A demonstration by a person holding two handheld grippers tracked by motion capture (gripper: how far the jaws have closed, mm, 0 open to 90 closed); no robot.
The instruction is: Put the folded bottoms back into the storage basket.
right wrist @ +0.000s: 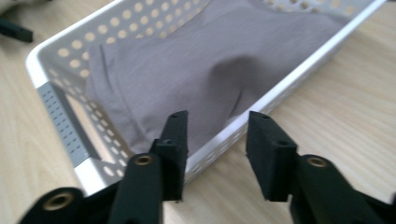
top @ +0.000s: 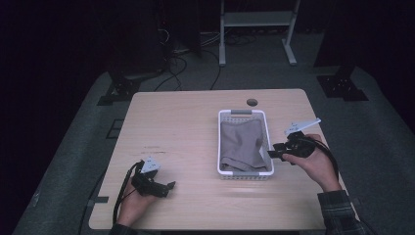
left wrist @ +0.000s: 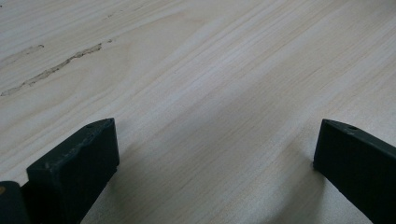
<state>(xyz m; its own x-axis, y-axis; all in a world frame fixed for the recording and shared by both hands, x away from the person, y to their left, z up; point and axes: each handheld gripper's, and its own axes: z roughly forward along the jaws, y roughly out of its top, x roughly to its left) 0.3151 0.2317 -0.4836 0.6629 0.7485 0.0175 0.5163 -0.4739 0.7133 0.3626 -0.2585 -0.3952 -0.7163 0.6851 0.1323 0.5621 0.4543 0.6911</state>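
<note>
Black jaws of the right gripper (right wrist: 215, 140) are standing partly apart, straddling the rim of the white basket (right wrist: 299, 77) without pinching it. Grey cloth (right wrist: 196, 70) is lying inside that basket. The left gripper (left wrist: 215, 154) is resting wide open and empty on the wooden table (left wrist: 210, 70).

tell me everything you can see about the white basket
The white basket is a long rectangular tray that looks like plastic, its walls pierced with rows of round holes and a grey handle strip at each short end. It stands upright on the wooden table, right of centre, long side running away from the person. A grey-brown cloth lies crumpled inside, covering most of the floor. The right tongs hang open just outside its long wall near one corner; whether they touch the rim cannot be told.
</note>
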